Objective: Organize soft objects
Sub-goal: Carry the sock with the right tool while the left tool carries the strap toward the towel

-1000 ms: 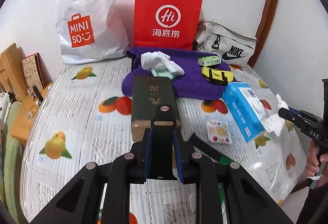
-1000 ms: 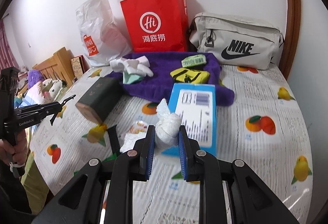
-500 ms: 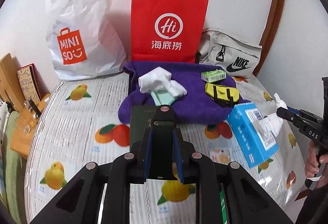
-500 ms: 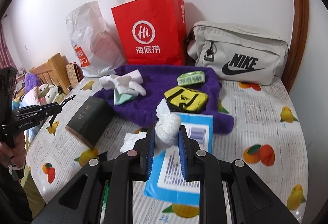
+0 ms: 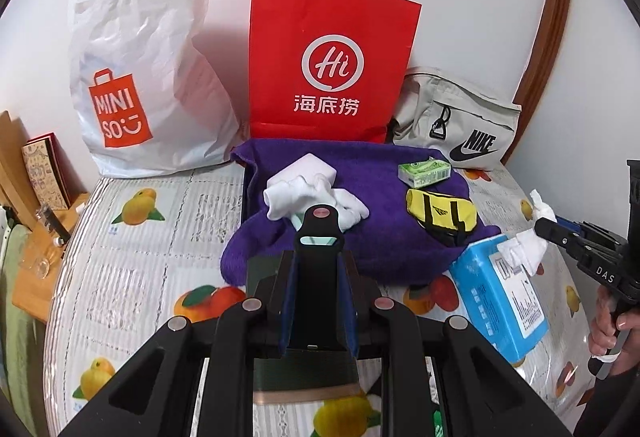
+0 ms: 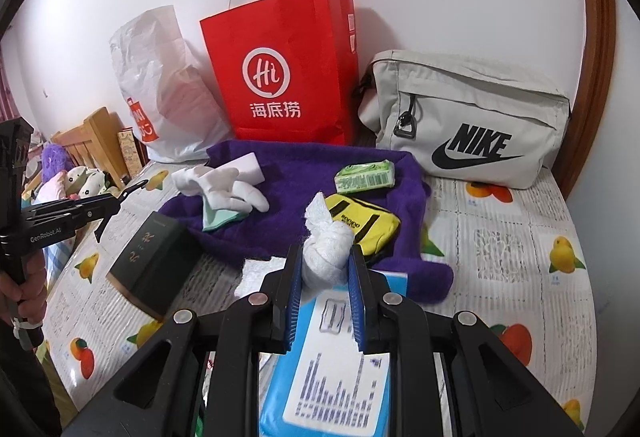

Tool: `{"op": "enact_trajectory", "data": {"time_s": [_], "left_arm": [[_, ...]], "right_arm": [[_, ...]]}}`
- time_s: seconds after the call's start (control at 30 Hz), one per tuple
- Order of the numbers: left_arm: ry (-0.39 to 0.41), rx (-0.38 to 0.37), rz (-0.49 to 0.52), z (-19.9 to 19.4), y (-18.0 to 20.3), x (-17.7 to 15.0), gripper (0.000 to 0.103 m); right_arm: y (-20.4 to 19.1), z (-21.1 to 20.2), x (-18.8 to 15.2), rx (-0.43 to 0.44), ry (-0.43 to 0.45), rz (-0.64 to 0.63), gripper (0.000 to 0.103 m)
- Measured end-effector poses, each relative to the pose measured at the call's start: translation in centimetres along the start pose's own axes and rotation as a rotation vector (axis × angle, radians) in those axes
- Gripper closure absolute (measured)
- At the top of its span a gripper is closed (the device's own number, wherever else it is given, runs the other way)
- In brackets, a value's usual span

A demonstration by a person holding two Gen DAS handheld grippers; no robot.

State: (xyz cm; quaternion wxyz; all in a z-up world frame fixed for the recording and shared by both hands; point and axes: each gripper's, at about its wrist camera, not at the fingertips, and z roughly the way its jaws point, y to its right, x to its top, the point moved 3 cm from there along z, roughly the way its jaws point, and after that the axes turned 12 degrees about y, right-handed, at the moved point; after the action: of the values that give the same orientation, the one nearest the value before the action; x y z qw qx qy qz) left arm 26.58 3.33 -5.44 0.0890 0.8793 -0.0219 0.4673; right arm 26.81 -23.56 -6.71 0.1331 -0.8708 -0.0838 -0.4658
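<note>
A purple towel (image 5: 360,237) (image 6: 304,193) lies on the table before the bags. On it are white socks (image 5: 304,197) (image 6: 224,189), a mint cloth (image 6: 218,215), a green packet (image 5: 425,171) (image 6: 364,177) and a yellow pouch (image 5: 440,215) (image 6: 360,223). My right gripper (image 6: 324,265) is shut on a knotted white cloth (image 6: 326,253) (image 5: 524,249), held above the blue box (image 6: 332,369) (image 5: 500,301) near the towel's front edge. My left gripper (image 5: 316,261) is shut on a black flat object (image 5: 316,289) above the dark green box (image 5: 304,377) (image 6: 156,257).
A white Miniso bag (image 5: 140,77), a red paper bag (image 5: 328,65) and a grey Nike bag (image 5: 456,121) stand against the wall. More white tissue (image 6: 260,273) lies by the blue box. A wooden bed frame (image 6: 92,141) with plush toys is at the left.
Both grippers have moved forward toward the purple towel. The right one carried the knotted white cloth over the blue box to the towel's front edge.
</note>
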Motion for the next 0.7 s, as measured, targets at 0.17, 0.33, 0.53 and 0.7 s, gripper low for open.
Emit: {"op": "enact_trajectory", "data": {"time_s": [0.17,0.33,0.53,0.7], "left_arm": [[-0.003,-0.008,-0.004,1.5,0.1,0.8,0.083],[-0.011,-0.018,-0.018,3.3,0.1,1.2,0.083],[-0.028,-0.029,-0.038,5.9,0.4,2.0,0.083],[-0.038,-0.047,-0.029,8.2,1.3,2.6,0.083]], "right_arm": [[0.6,2.1,0.6,0.006,-0.015,0.014,0.081],[0.7,4.1,1.1,0.007,-0.029,0.003,0.081],[0.8,7.2,2.0,0.019,-0.040,-0.007,0.081],[1.2,9.3,2.1,0.018,-0.066,-0.004,0.081]]}}
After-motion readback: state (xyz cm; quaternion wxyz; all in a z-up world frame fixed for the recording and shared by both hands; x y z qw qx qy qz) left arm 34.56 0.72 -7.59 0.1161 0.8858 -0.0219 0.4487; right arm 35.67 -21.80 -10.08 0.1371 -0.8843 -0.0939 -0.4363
